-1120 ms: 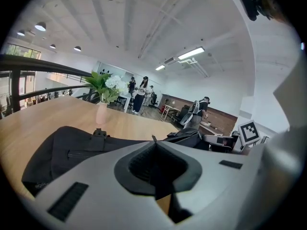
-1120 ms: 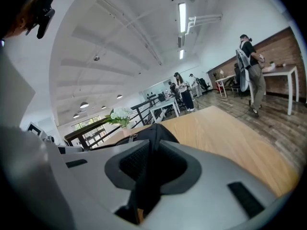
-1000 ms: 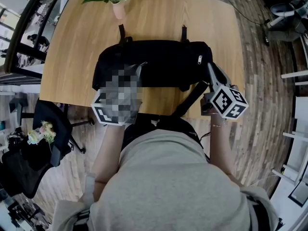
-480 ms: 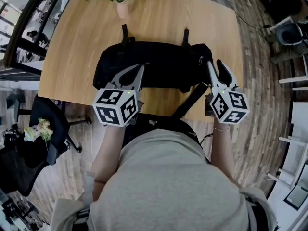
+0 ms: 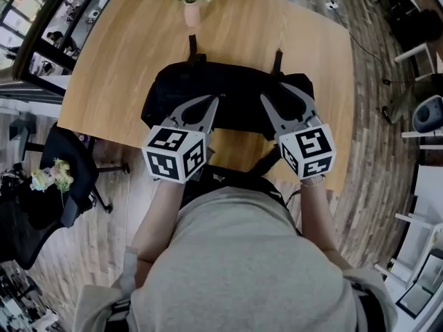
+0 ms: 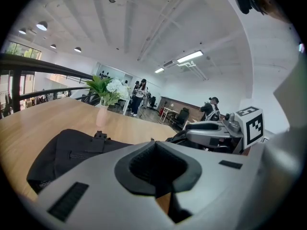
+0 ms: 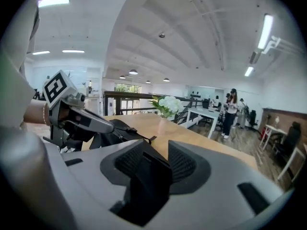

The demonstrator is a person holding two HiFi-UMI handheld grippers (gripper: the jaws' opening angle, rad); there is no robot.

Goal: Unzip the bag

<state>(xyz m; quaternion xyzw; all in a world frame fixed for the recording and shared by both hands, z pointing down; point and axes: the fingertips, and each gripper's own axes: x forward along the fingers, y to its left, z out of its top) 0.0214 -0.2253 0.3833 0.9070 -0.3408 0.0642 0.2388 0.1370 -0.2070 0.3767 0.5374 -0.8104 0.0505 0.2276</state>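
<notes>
A black bag [image 5: 228,92] lies lengthwise across the wooden table [image 5: 124,54]; it also shows in the left gripper view [image 6: 67,150] and the right gripper view [image 7: 122,127]. My left gripper [image 5: 210,102] [image 6: 158,164] is shut at the bag's near edge; whether fabric is pinched is hidden. My right gripper [image 5: 285,94] [image 7: 156,169] hovers over the bag's right part. Its jaws have just been opening and stand open, the pads pressing on nothing, with only the dark bag below the gap. The zip pull is hidden.
A pink vase of white flowers [image 5: 192,9] stands at the table's far edge behind the bag. The bag's strap [image 5: 266,161] hangs over the near edge by the person's body. An office chair [image 5: 66,178] stands at the left, off the table.
The right gripper has swung left from the bag's right end to above its right part, rolled, and its jaws have spread wider. The left gripper has stayed put.
</notes>
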